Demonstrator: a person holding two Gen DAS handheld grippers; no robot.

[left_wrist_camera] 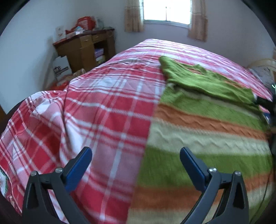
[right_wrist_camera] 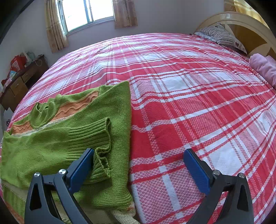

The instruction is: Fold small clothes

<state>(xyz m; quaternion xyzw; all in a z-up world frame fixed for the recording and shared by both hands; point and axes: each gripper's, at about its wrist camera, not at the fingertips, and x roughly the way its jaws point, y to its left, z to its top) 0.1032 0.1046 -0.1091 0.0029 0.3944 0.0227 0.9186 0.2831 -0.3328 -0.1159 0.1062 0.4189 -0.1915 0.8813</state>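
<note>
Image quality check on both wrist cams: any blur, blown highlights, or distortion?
Left wrist: motion blur smears the striped sweater and plaid bedspread near the open left gripper; the window is blown out white. Right wrist: sharp, knit ribs on the sleeve cuff are crisp beside the open right gripper; its window is also overexposed. Both show strong fisheye bowing and dark corners.
</note>
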